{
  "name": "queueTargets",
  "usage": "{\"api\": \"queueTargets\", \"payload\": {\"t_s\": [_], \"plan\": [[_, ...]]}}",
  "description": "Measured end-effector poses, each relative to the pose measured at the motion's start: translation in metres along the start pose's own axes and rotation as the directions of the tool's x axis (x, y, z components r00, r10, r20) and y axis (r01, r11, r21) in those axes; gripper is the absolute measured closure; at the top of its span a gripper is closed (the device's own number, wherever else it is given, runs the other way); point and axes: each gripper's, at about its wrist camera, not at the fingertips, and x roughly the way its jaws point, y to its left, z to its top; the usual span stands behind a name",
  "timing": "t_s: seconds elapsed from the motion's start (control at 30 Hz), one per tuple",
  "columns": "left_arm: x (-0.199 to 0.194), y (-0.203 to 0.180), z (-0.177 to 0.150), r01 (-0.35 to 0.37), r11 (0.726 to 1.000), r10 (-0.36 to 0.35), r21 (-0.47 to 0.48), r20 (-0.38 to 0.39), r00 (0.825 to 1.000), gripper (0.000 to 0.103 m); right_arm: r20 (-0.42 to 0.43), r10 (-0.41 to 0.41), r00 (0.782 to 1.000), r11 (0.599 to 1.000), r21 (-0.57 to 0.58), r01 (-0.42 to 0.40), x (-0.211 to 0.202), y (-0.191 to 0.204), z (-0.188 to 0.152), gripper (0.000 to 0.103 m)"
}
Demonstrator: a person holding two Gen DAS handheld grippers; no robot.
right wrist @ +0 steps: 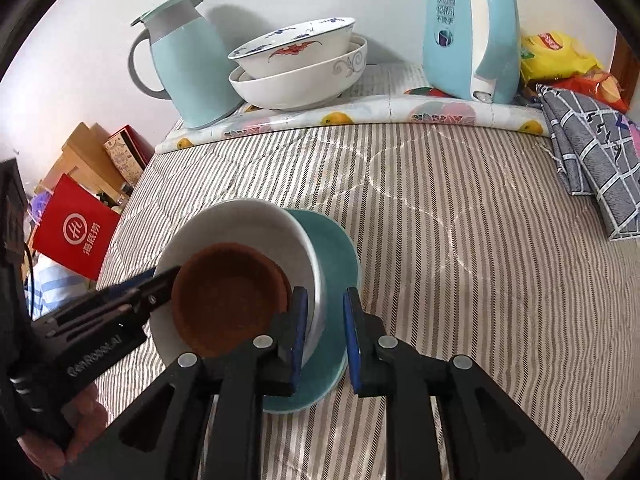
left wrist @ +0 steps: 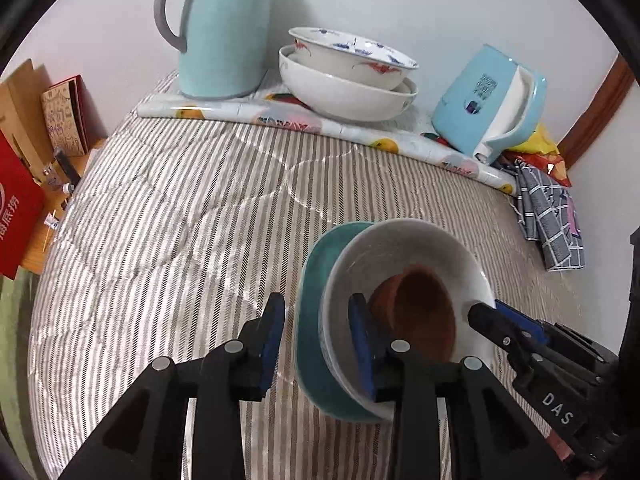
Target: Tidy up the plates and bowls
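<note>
Left wrist view: left gripper is pointing down at the stack on the striped quilt. Stack = teal plate at the bottom, white bowl on it, brown bowl nested inside the white one. Jaws are standing partly spread, straddling the near-left rims of plate and white bowl: one blue pad is sitting outside the plate edge with a gap showing, the other is sitting inside the white bowl beside the brown bowl. No squeeze visible. Right gripper is coming in from the right, tip sitting at the white bowl's far rim.

Right wrist view: right gripper is straddling the white bowl wall, its left pad inside next to the brown bowl, its right pad outside over the teal plate. Jaws are slightly spread; gap showing on the outer side, so no pinching. Left gripper is reaching in from the left at the opposite rim; can't tell its jaw gap from here.

At the back, two more stacked bowls are sitting between a thermos jug and an electric kettle.
</note>
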Motion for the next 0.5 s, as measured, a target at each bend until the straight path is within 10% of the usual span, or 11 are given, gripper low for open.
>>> {"api": "queueTargets", "payload": {"t_s": [0.4, 0.5], "plan": [[-0.046, -0.022, -0.017, 0.025, 0.999, -0.028, 0.046, 0.058, 0.998, 0.07, 0.055, -0.025, 0.998, 0.999, -0.023, 0.026, -0.045, -0.003, -0.025, 0.071], [-0.06, -0.034, -0.024, 0.031, 0.998, -0.035, 0.058, 0.079, 0.996, 0.054, 0.087, -0.068, 0.994, 0.997, -0.039, 0.072, -0.062, -0.003, -0.031, 0.064]]}}
